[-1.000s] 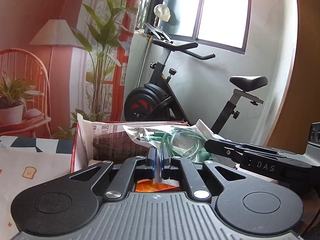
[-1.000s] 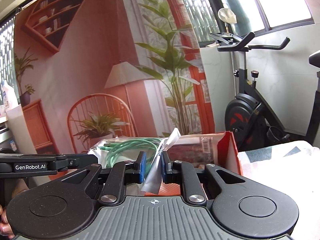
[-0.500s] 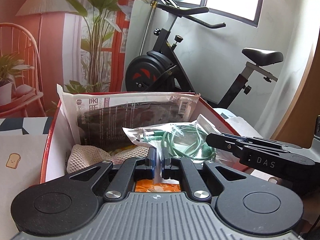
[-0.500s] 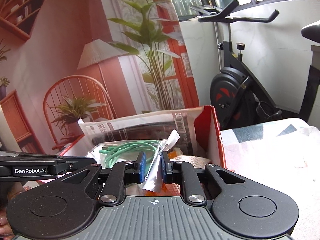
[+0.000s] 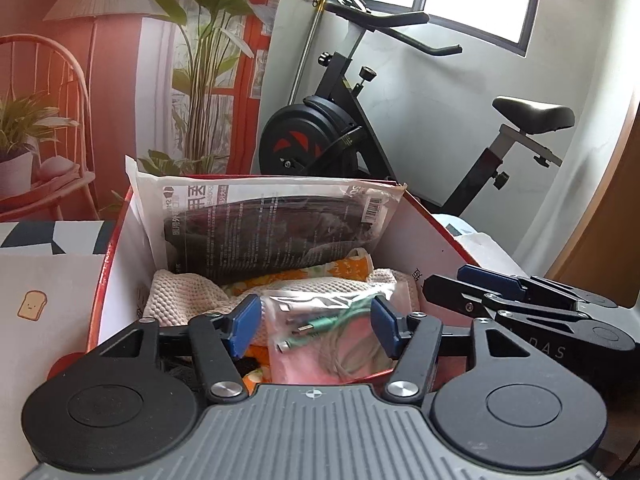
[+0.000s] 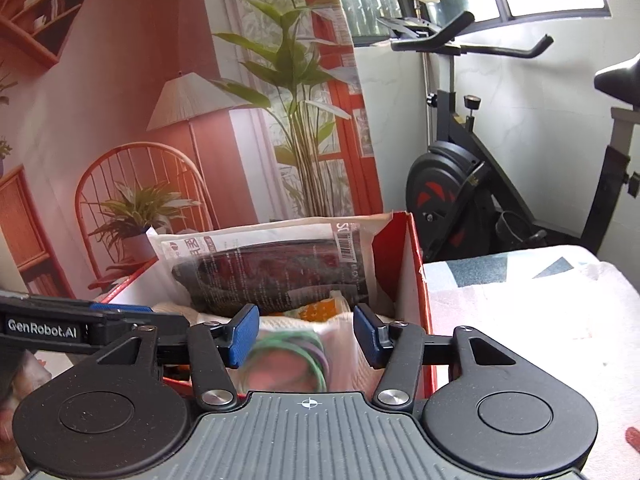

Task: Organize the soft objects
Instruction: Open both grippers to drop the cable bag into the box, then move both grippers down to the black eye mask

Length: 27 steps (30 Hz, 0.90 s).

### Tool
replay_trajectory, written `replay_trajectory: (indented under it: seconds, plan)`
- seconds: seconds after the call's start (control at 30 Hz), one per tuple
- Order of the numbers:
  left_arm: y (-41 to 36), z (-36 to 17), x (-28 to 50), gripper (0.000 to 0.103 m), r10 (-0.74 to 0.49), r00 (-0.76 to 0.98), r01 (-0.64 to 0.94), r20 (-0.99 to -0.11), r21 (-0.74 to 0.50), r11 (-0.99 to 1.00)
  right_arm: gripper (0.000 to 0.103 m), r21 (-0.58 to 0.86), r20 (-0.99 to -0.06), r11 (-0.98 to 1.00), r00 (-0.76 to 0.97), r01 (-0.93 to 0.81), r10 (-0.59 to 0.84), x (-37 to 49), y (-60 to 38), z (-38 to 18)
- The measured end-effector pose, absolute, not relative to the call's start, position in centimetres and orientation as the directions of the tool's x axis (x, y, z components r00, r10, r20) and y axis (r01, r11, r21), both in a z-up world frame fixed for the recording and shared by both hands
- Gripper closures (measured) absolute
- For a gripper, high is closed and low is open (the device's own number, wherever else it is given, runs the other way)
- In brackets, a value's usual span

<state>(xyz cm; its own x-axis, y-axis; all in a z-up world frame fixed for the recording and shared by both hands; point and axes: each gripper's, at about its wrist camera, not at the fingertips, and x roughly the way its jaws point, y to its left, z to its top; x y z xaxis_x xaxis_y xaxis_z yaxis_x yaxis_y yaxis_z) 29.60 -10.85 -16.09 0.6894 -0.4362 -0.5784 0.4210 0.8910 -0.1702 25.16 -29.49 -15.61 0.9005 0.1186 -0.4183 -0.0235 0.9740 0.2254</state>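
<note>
A clear plastic bag of green cables point(image 5: 324, 336) lies inside the red box point(image 5: 436, 236), on top of a cream knitted cloth point(image 5: 180, 296) and an orange patterned cloth point(image 5: 320, 274). My left gripper point(image 5: 316, 326) hangs over the bag with its jaws opening, blue pads apart and off the plastic. In the right wrist view the same bag point(image 6: 296, 356) is blurred below my right gripper point(image 6: 306, 338), whose jaws are also opening and free of it. The right gripper also shows at the right of the left view point(image 5: 472, 284).
A large printed packet with dark contents point(image 5: 272, 236) leans against the box's far wall. The box point(image 6: 416, 280) stands on a patterned white cloth point(image 6: 520, 308). An exercise bike point(image 5: 360, 128) and a painted backdrop stand behind it.
Both grippers, shut on the bag's edges before, have lowered it into the box and opened. The bag now rests on the cloths.
</note>
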Motion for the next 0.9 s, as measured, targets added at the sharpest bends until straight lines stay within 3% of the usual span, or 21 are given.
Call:
replay_trajectory:
  seconds: [0.23, 0.33, 0.4, 0.63, 0.9]
  plan:
    - [-9.0, -14.7, 27.0, 0.011, -0.409, 0.736, 0.386, -0.54, -0.162, 0.908, 0.02, 0.192, -0.386, 0.981, 0.918, -0.015, 0.09, 22.2, -28.4, -14.5]
    - [-7.9, -14.6, 25.6, 0.007, -0.397, 0.734, 0.37, -0.551, -0.166, 0.914, 0.005, 0.186, -0.372, 0.983, 0.925, -0.007, 0.077, 20.7, -27.9, -14.3]
    - [-7.2, -14.8, 24.7, 0.006, -0.396, 0.729, 0.364, -0.558, -0.174, 0.915, 0.001, 0.189, -0.369, 0.982, 0.927, 0.009, 0.063, 19.5, -27.8, -14.4]
    - [-5.0, -16.9, 21.2, 0.005, -0.402, 0.698, 0.37, -0.593, -0.182, 0.911, 0.0, 0.234, -0.407, 0.971, 0.912, 0.051, 0.05, 15.8, -27.0, -16.2]
    - [-4.1, -21.0, 19.3, 0.005, -0.338, 0.666, 0.36, -0.665, -0.11, 0.926, 0.0, 0.252, -0.545, 0.965, 0.835, 0.078, 0.075, 12.2, -24.5, -21.0]
